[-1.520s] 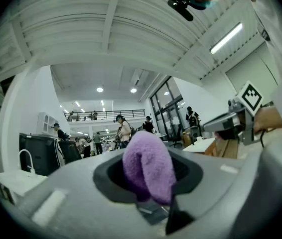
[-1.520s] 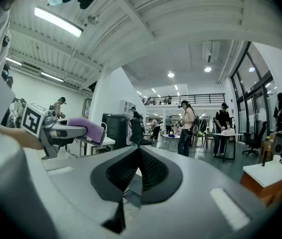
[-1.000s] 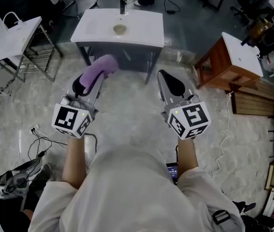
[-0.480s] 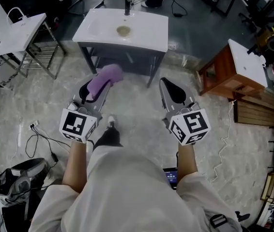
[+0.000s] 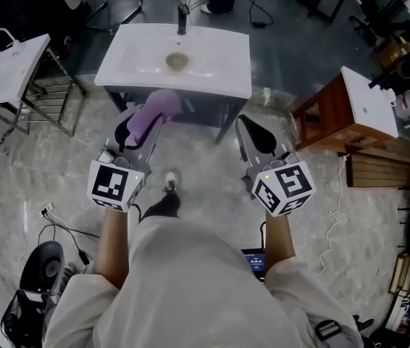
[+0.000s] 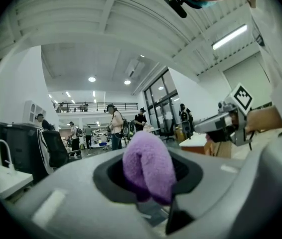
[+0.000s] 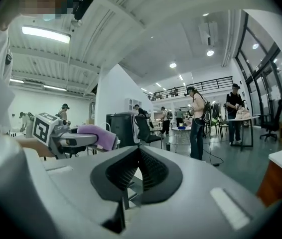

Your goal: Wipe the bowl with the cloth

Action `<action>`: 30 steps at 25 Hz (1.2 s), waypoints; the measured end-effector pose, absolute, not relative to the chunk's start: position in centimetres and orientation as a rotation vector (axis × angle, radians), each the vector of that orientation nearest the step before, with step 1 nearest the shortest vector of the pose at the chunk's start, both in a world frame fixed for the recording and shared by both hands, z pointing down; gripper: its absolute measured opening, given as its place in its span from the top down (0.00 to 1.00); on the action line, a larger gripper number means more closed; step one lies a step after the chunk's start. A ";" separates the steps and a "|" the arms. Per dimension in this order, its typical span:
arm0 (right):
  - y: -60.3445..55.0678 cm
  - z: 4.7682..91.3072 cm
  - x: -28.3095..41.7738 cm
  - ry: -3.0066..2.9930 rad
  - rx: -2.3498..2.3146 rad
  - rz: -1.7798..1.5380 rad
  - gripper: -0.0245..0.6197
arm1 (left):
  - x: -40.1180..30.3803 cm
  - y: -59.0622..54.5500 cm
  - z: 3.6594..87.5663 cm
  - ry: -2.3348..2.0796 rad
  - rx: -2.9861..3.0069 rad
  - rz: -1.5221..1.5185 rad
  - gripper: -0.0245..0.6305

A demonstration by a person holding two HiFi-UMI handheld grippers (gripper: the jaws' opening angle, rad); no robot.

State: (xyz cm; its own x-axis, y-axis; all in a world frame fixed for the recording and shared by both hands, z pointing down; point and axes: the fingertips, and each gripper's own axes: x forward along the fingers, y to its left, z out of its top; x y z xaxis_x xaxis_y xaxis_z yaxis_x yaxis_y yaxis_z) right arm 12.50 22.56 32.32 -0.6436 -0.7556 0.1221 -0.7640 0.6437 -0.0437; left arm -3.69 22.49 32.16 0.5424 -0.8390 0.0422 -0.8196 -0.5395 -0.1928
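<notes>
The left claw (image 5: pixel 138 127) is clamped on the purple cloth (image 5: pixel 156 107), which bulges out past its tips. It has pushed further forward than a second ago. In the head view the cloth now sits right at the near rim of the white bowl (image 5: pixel 212 56), where before a stretch of floor lay between them. The right claw (image 5: pixel 257 132) has advanced alongside, pinched fully closed with nothing in it, right of the cloth and apart from it. The bowl, its drain (image 5: pixel 177 61) in the middle and its tap (image 5: pixel 182 18) on the far side, is nearer now. A shoe (image 5: pixel 169 184) shows between the arms, and a wooden cabinet (image 5: pixel 333 114) stands on the right.
</notes>
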 end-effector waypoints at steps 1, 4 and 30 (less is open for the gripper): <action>21.1 32.3 12.0 -2.761 1.284 0.142 0.96 | -4.1 21.0 31.8 1.417 -2.622 -0.188 0.77; 17.1 32.5 10.3 -2.756 1.291 0.152 0.96 | -5.6 16.8 31.7 1.416 -2.630 -0.176 0.77; -4.4 33.8 1.8 -2.681 1.192 0.190 0.96 | -12.9 -3.8 34.4 1.420 -2.720 -0.263 0.77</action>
State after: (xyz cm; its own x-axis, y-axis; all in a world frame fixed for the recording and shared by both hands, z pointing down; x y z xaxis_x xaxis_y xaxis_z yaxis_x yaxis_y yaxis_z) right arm 1.80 -4.44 33.81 -0.6544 -0.7190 0.2340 -0.7448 0.6664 -0.0355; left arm -12.90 -3.83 34.41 0.5605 -0.8190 0.1225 -0.8085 -0.5732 -0.1332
